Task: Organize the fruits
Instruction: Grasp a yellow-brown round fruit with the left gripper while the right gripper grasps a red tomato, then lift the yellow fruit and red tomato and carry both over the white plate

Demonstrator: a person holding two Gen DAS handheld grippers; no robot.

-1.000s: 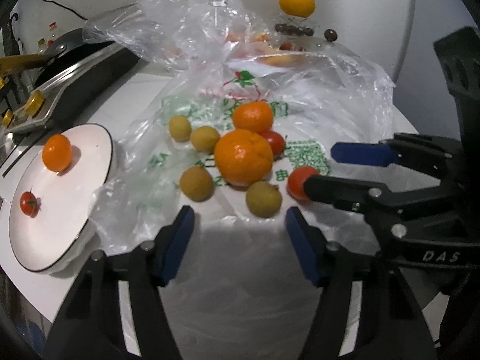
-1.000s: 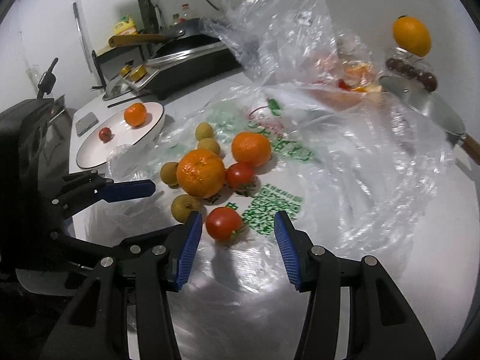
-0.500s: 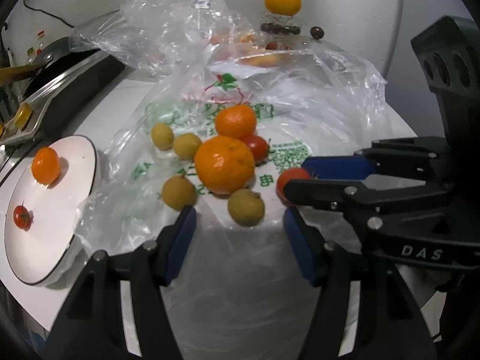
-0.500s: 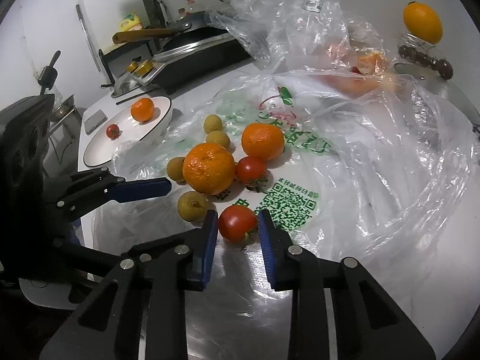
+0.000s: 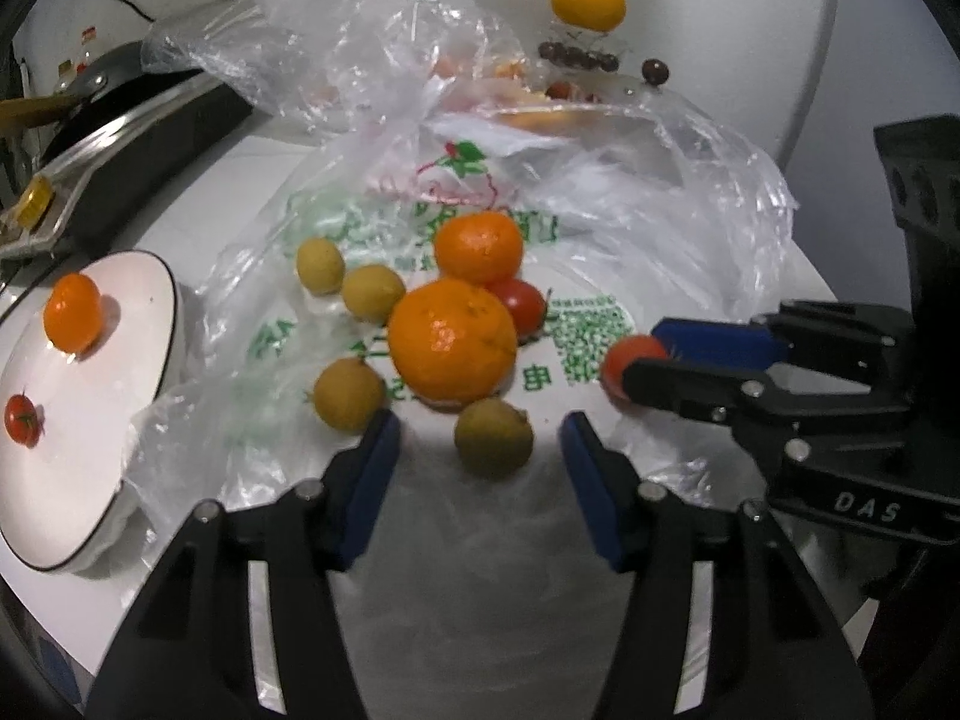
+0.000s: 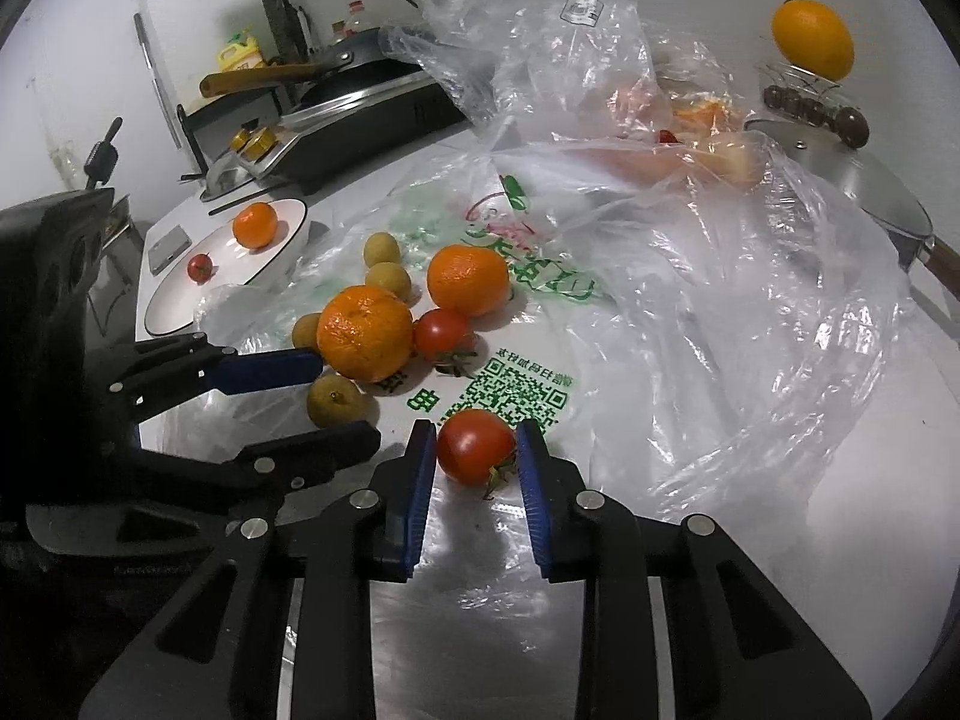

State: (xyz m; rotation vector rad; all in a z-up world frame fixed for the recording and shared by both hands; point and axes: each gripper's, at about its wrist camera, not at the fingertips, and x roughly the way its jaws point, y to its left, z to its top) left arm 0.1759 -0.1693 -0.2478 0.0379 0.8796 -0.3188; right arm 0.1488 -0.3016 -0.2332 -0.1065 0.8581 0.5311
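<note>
bag (image 5: 690, 192): thin clear plastic, crinkled, glossy
plate (image 5: 150, 324), left of bag: smooth glazed ceramic
big orange (image 5: 451, 341): dimpled, shiny

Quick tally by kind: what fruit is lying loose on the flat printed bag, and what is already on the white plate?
Oranges on the bag: 2
Tomatoes on the bag: 2
Small yellow-brown fruits on the bag: 4
Orange on the plate: 1
Tomato on the plate: 1
Total: 10

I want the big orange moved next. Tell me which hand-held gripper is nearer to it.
Left. The left hand-held gripper sits just in front of the big orange, jaws closing around a small yellow-brown fruit. The right hand-held gripper is farther off, shut on a tomato.
</note>
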